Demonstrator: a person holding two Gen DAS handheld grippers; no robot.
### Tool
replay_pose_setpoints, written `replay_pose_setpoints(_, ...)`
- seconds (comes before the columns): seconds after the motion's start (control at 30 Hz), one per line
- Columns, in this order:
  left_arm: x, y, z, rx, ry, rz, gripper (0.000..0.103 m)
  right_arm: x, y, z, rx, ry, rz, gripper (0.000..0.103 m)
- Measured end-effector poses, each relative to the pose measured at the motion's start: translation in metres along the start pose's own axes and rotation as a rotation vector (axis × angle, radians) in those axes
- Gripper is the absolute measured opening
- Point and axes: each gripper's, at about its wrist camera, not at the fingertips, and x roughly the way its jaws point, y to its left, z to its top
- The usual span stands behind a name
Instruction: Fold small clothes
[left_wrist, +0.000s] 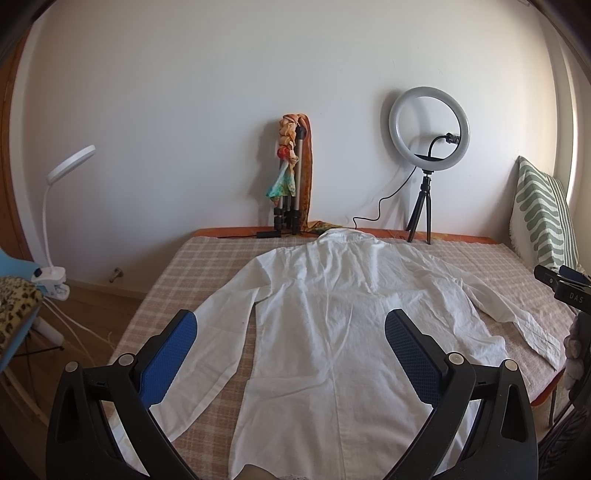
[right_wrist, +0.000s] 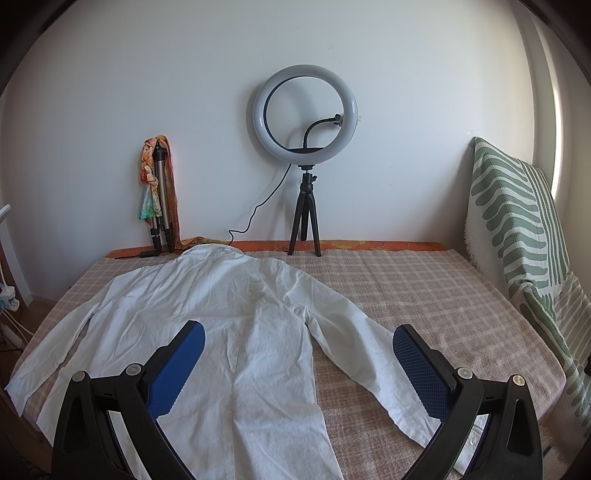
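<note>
"Where is the shirt?"

"The white shirt (left_wrist: 332, 314) lies flat on the bed (right_wrist: 424, 295), on a checked cover. Its collar points to the far wall and its bottom edge is close to us. Both long sleeves are spread out to the sides."

"What are the tongs doing?"

"The left tongs (left_wrist: 290, 332) are wide apart. They hang over the lower middle of the shirt and hold nothing. The right tongs (right_wrist: 299, 345) are wide apart too. They hang over the shirt's right side, where the right sleeve (right_wrist: 354, 339) runs down toward the bed's edge. They hold nothing either."

"Do they touch the cloth?"

"I cannot tell, but nothing sits between the blue pads (right_wrist: 177, 369)."

"What else is there?"

"A ring light (right_wrist: 304, 118) stands on a little black tripod (right_wrist: 304, 221) at the far side of the bed, by the wall. Left of it a folded tripod (left_wrist: 291, 184) leans on the wall with a bright scarf (left_wrist: 288, 158) hung on it. A green and white striped cushion (right_wrist: 517, 221) stands at the right. A white clip lamp (left_wrist: 55, 206) is at the left, off the bed."
</note>
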Motion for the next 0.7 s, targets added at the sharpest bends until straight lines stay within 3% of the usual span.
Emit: replay_pose_setpoints(0.7, -0.001, 0.013, -0.003, -0.008, -0.006, 0.019, 0.101, 0.003, 0.005, 0.0, -0.007, -0.007, 0.006, 0.103)
